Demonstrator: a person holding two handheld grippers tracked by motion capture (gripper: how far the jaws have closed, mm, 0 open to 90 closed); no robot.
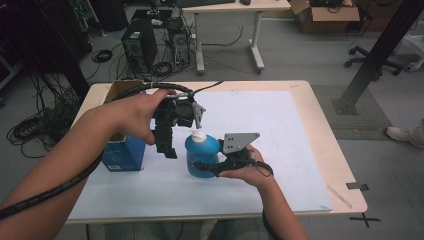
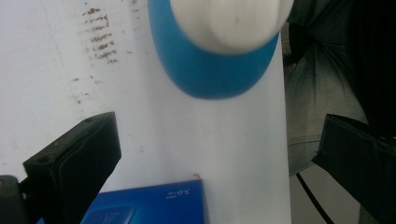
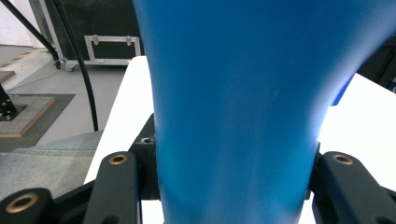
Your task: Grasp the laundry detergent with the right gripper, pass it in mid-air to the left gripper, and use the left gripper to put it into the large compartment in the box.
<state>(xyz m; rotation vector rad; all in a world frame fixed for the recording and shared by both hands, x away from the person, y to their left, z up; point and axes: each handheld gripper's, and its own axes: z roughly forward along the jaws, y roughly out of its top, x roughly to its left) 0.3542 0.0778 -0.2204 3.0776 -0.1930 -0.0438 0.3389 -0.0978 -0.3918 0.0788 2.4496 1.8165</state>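
White sheeting covers your table (image 1: 280,150), and near its middle stands the blue bottle (image 1: 201,159) with its white cap (image 1: 198,135) upright and on. Your right gripper (image 1: 210,169) is pinching the bottle low on its body; in the right gripper view the blue wall (image 3: 233,116) sits squeezed between the two black jaws, touching both. Your left gripper (image 1: 167,145) hangs just beside the bottle on the side away from your right hand, slightly above cap level, with its jaws spread wide and nothing between them. In the left gripper view the white cap (image 2: 229,21) lies ahead of the open jaws, blurred, and apart from both of them. By my reading, you are steadying the bottle with the right hand while bringing the left in to take the cap, so the step in hand is the approach, with the cap not yet gripped. Your next move calls for centring the open jaws around the cap, closing on it squarely, and holding the right pinch firm so the bottle does not twist or tip. Beyond the left gripper from the bottle, a blue box (image 1: 124,152) stands near the table's edge.
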